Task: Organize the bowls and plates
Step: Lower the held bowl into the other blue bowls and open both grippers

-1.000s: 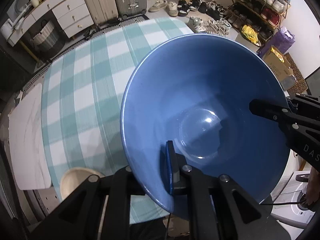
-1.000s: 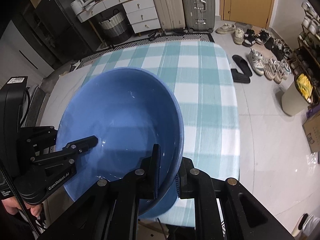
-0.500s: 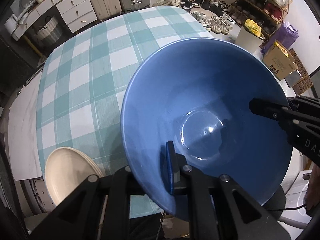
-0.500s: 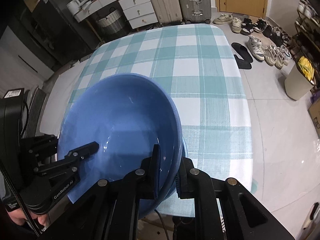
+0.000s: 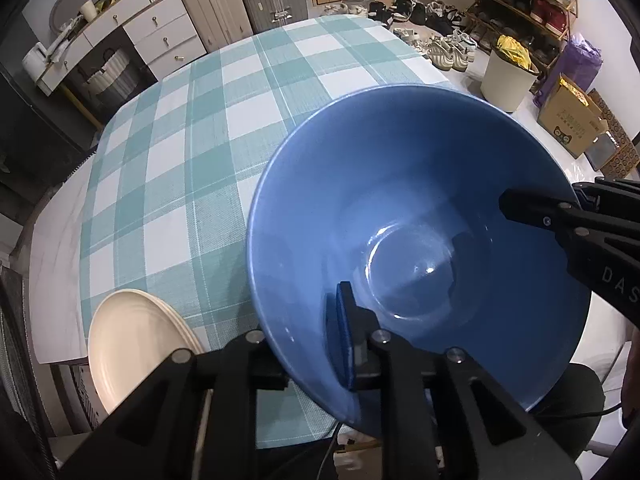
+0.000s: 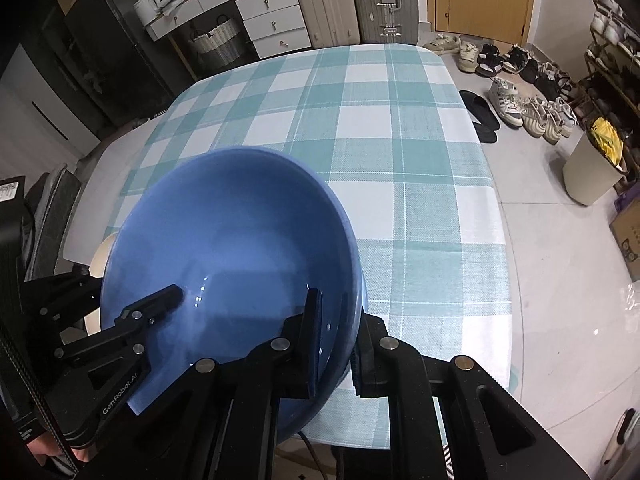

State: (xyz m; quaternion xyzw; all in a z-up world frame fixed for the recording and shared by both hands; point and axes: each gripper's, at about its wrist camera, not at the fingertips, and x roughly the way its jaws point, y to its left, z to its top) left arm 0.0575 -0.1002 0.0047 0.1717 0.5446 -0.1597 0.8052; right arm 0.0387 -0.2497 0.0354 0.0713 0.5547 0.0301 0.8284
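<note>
Over the counter's (image 5: 192,168) near edge hangs the blue bowl (image 5: 420,216), tilted, pinched at its rim by both tools: left tool (image 5: 316,344) at 6 o'clock, jaws just easing wider; right tool (image 6: 336,340) clamped. Risk: bowl slips, drops off the edge. Cream plates (image 5: 136,340) crowd 8 o'clock; open cloth toward 11.

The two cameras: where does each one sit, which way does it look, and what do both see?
Left wrist view: sits on the left tongs, looks steeply down into the blue bowl over the checked tablecloth; cream plates at lower left.
Right wrist view: sits on the right tongs, clamped on the bowl's rim, looking down the same way; a hand shows at lower left.
Shared: bowl, tablecloth, suitcases, each other's tongs.
</note>
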